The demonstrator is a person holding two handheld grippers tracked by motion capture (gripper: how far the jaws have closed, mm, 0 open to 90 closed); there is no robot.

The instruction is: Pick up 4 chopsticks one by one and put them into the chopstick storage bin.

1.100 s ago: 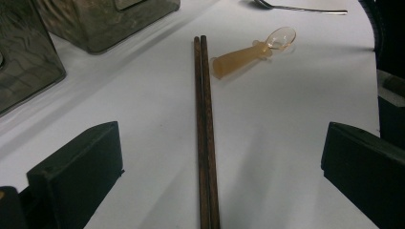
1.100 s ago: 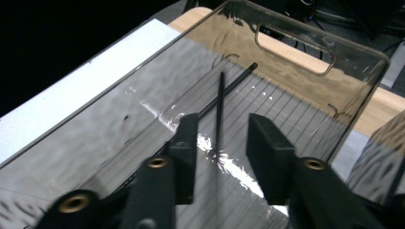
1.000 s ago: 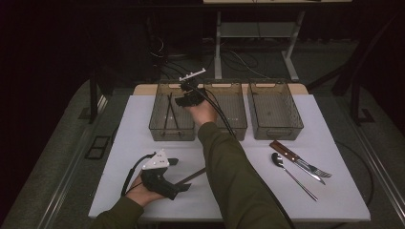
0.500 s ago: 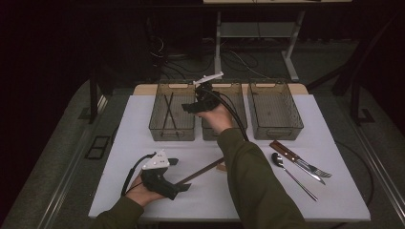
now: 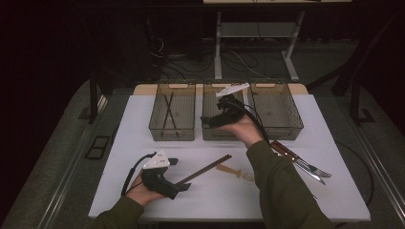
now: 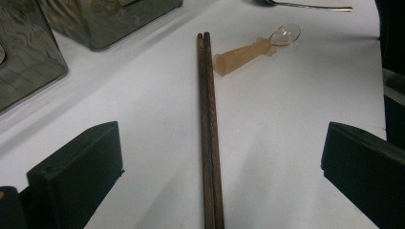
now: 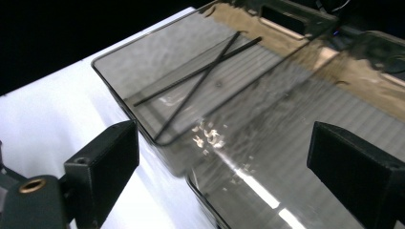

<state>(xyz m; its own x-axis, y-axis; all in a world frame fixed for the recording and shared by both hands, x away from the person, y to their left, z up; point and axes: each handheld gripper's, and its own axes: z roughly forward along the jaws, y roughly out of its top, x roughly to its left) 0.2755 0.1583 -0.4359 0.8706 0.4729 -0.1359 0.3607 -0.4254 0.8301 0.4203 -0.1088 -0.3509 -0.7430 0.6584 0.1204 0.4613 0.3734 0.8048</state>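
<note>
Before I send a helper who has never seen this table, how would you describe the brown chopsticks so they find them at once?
Start at the white table and look to its front, below the three grey bins. Just ahead of the left tool lies a pair of brown wooden chopsticks, side by side and touching. Unlike the thin black pair crossed in the left bin, or the pale plastic spoon beside them, they are long, dark brown and straight.

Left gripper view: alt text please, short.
A pair of brown chopsticks lies on the white table, running between the open left claw jaws. A translucent small spoon lies just beyond their tips, with grey bins at upper left.
</note>
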